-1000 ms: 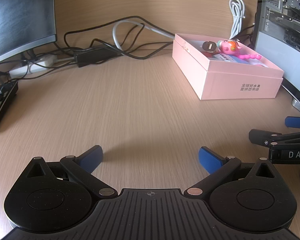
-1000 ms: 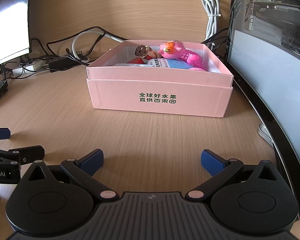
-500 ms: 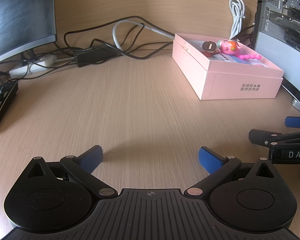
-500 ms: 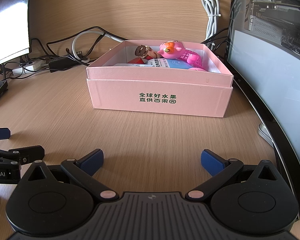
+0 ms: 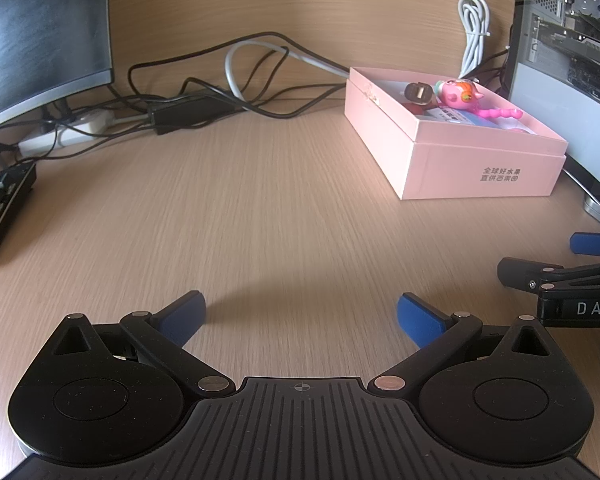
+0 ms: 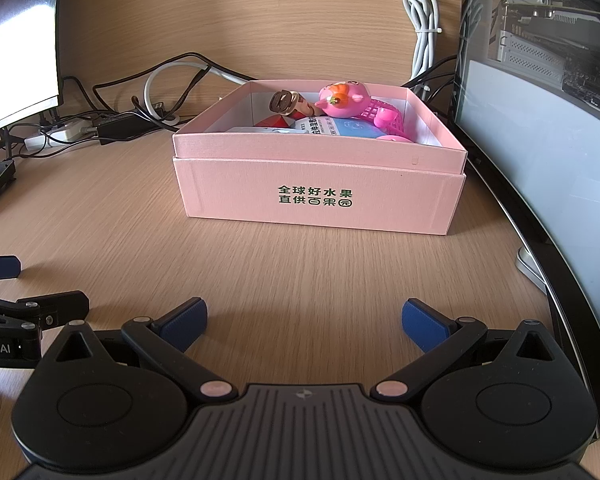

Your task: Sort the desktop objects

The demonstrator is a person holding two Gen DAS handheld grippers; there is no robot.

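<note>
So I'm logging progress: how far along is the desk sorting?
Looks nearly finished: the pink toy and a blue-labelled packet already lie in the pink box. Both hand-held grippers, left and right, are open and empty. No loose items show on the desk.

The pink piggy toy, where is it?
In the right wrist view, the pink piggy toy lies inside the pink box, toward its back right, beside a small brown figure, straight ahead on the desk.

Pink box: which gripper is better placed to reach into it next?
Right, probably. The right gripper faces the pink box head-on, fingers open and empty. The left gripper is also open, but sees the box off to its right.
</note>
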